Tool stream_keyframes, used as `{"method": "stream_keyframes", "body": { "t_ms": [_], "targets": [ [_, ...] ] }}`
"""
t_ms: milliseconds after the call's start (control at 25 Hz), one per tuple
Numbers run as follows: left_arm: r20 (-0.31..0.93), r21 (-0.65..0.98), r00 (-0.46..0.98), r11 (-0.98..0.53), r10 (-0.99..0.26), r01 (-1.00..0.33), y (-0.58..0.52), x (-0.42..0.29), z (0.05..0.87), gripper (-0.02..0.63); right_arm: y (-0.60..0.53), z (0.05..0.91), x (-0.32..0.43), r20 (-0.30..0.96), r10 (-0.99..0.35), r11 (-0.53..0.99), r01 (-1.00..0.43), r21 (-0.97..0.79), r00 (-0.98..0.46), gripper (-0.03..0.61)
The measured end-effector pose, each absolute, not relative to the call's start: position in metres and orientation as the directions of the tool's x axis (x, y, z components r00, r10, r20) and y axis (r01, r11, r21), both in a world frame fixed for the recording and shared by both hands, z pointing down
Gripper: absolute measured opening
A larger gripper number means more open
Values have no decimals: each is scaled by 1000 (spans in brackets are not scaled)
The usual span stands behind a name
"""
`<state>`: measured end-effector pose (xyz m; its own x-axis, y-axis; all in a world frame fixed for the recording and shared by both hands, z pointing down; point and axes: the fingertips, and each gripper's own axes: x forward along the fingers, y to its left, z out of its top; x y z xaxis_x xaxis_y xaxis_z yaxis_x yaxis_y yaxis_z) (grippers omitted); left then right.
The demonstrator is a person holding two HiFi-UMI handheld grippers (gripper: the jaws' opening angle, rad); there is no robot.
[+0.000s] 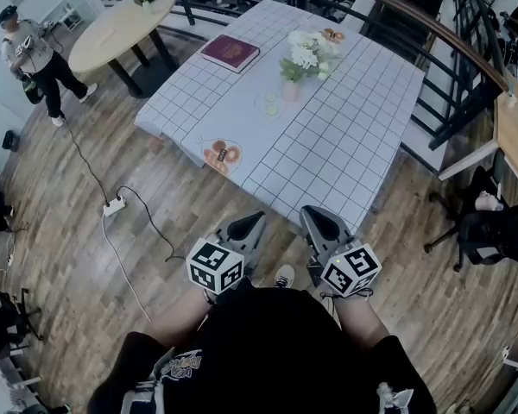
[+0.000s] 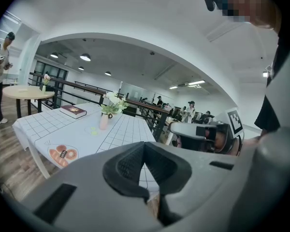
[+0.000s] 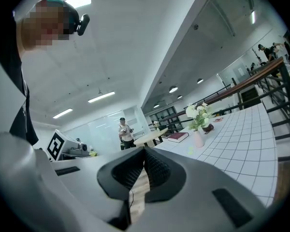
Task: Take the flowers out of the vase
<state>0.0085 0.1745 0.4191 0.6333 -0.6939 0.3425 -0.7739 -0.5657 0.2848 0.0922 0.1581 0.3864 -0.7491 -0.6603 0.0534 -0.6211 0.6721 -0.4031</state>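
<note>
One slim pink vase [image 1: 291,91], gridded tablecloth [image 1: 345,136]

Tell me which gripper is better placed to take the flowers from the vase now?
Right, but only slightly. Both the left gripper and the right gripper are shut, empty and short of the table; the flowers in the vase stand a little nearer the right one.

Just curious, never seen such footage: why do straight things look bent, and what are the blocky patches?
Head view: wide lens bows the railing and table. Left gripper view: ceiling arches, corners go black, mosaic hides a face. Right gripper view: same curving, same mosaic.
</note>
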Motion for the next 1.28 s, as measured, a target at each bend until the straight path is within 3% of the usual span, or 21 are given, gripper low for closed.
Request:
{"method": "stream_keyframes", "body": {
  "t_ms": [640, 1280],
  "targets": [
    [326, 267, 621, -561, -713, -784, 154, 1, 412, 6, 141, 391, 104, 57, -695, 636, -649, -416, -717, 21],
    [328, 303, 725, -659, -605, -688, 82, -71, 420, 6, 79, 392, 34, 84, -802, 512, -753, -414, -592, 21]
  ]
}}
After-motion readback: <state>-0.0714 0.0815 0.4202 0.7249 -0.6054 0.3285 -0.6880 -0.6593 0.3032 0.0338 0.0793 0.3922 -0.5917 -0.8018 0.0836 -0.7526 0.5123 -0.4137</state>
